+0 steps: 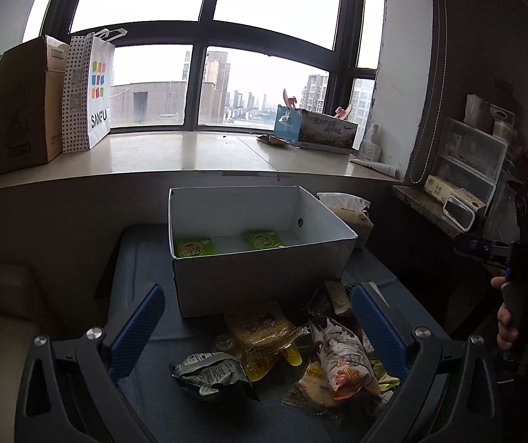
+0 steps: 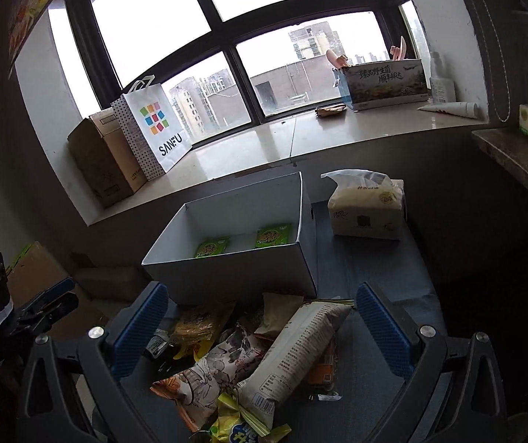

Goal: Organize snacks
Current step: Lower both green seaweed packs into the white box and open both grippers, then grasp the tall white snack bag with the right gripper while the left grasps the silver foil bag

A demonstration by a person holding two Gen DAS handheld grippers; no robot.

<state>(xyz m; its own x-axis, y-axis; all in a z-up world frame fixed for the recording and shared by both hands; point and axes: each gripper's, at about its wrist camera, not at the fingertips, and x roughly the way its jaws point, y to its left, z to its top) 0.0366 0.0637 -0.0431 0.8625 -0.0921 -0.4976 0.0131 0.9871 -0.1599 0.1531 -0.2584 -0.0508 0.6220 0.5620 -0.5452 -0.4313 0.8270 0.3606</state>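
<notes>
A white cardboard box (image 1: 264, 277) stands open on the blue table and holds two green snack packets (image 1: 193, 248) (image 1: 264, 240). It also shows in the right wrist view (image 2: 234, 277), with the packets (image 2: 212, 247) (image 2: 273, 235) inside. A heap of snack packets lies in front of it: a yellow packet (image 1: 260, 336), a dark crumpled packet (image 1: 212, 373) and a cartoon-print bag (image 1: 345, 358). In the right wrist view a long white packet (image 2: 297, 350) lies on top. My left gripper (image 1: 258, 317) is open and empty above the heap. My right gripper (image 2: 262, 317) is open and empty above it too.
A tissue pack (image 2: 367, 208) stands right of the box. The windowsill (image 1: 190, 155) behind holds a brown carton (image 1: 24, 110), a SANFU bag (image 1: 90, 88) and a printed box (image 1: 315, 129). A side shelf (image 1: 448, 199) with containers is at the right.
</notes>
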